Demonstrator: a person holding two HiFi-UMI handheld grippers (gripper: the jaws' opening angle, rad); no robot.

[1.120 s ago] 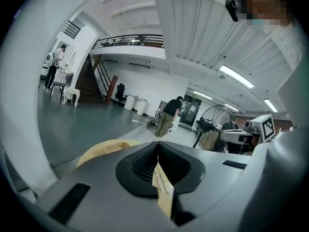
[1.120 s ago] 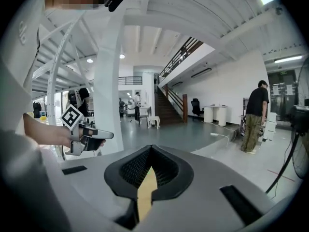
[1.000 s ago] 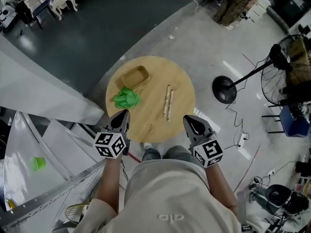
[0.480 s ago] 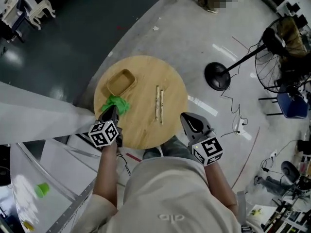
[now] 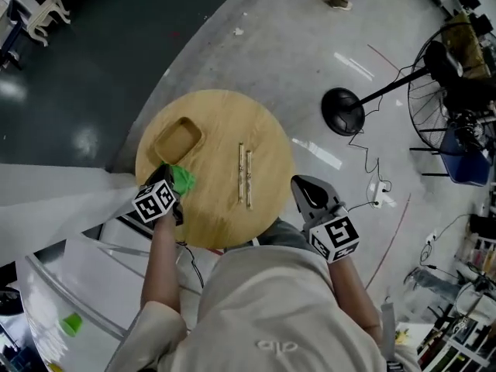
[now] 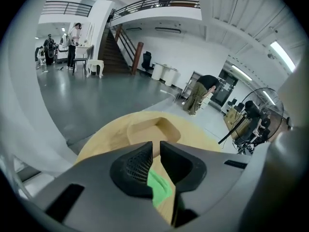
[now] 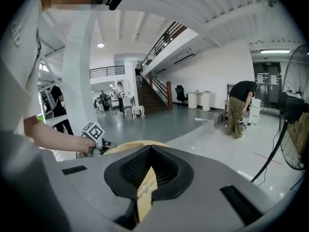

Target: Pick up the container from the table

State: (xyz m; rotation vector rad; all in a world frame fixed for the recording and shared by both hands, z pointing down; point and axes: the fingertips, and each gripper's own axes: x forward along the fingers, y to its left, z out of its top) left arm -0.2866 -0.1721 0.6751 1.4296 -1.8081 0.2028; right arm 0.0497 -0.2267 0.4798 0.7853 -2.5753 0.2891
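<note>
A shallow wooden container point(image 5: 178, 138) lies at the back left of the round wooden table point(image 5: 221, 122). A crumpled green cloth point(image 5: 184, 179) lies just in front of it. My left gripper point(image 5: 166, 178) hangs low over the cloth's near edge, pointing at the container point(image 6: 155, 128). Its jaws are opening, with a narrow gap at the tips point(image 6: 156, 146). Nothing is between them, and the cloth point(image 6: 159, 190) shows below. My right gripper point(image 5: 302, 186) hovers off the table's near right edge with its jaws point(image 7: 150, 148) together and empty.
Two wooden chopsticks point(image 5: 244, 175) lie side by side mid-table. A floor fan with a black round base point(image 5: 342, 112) and loose cables stand to the right. A white sheet point(image 5: 54, 196) slopes up against the table's left side. A person point(image 6: 200, 93) stands far off.
My left gripper has moved forward and down from the table's near edge to over the green cloth, and its jaws have parted a little. The right gripper has shifted slightly.
</note>
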